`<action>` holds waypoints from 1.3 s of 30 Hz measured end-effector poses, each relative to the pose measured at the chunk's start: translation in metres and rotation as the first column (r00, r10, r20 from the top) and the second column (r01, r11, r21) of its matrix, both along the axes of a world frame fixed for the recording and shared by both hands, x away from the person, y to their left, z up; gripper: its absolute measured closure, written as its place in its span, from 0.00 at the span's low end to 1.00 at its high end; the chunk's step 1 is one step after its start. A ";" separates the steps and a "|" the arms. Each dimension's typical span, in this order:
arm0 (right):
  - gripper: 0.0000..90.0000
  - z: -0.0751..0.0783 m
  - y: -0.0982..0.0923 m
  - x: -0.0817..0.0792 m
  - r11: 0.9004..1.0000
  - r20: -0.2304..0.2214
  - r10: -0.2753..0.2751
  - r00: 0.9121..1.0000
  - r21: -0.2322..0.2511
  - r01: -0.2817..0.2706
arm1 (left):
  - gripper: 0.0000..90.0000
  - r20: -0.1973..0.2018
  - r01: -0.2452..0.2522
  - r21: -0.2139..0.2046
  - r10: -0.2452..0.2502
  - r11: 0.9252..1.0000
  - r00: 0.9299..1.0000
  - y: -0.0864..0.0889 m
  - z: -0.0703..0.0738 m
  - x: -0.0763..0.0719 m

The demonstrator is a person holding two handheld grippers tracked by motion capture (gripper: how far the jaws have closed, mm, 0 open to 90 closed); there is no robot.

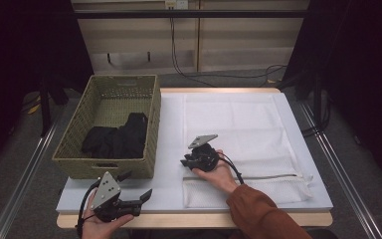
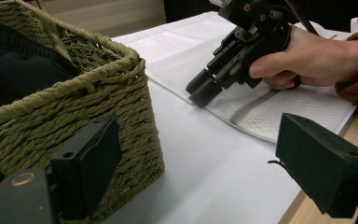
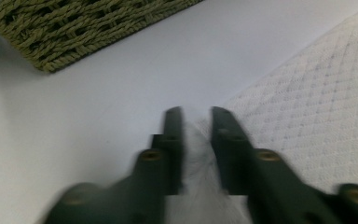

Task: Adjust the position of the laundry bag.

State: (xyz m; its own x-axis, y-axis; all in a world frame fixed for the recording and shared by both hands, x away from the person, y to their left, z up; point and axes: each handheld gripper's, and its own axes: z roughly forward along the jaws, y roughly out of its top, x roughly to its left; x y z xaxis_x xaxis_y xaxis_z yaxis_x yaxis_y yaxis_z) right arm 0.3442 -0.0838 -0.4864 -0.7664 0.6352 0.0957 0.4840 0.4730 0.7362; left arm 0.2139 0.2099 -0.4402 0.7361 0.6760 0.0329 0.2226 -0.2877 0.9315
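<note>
mesh bag: white mesh laundry bag [image 1: 238, 134] lies flat on the white table [image 1: 174, 149], right of the basket; its zipper [image 1: 258, 177] runs across near my edge
handling: I judge it light, limp and thin; it will sag and fold once lifted, and a flat pinch may catch only the top layer
where to hold: I'd take it at its left edge next to the zipper end, where the seam gives the pads something firmer
right tongs: my right gripper [image 3: 196, 122] sits at that left edge, jaws a narrow gap apart with a bit of mesh bunched between them; a pinch is not clear, looks loose
left tongs: my left gripper [image 1: 137, 186] hovers at the table's near-left corner by the basket front, jaws wide, nothing in them
basket: woven green basket [image 1: 110, 127], left of the bag, with black clothing [image 1: 117, 139] inside
counts: one mesh bag, one basket, one dark heap of clothing (pieces can't be separated), two grippers
</note>
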 end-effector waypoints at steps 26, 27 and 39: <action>0.98 0.002 0.019 0.008 0.995 -0.004 0.010 1.000 0.099 -0.009 | 0.15 -0.003 -0.002 0.007 0.002 1.000 1.000 0.000 0.000 0.000; 0.98 0.002 0.020 0.008 0.995 -0.002 0.013 1.000 0.103 -0.013 | 0.15 -0.003 -0.002 0.006 0.002 1.000 1.000 0.000 0.000 0.000; 0.98 0.000 0.037 0.004 0.991 -0.011 0.065 0.998 0.120 -0.063 | 0.15 -0.003 -0.001 0.001 0.001 1.000 1.000 0.001 0.000 0.000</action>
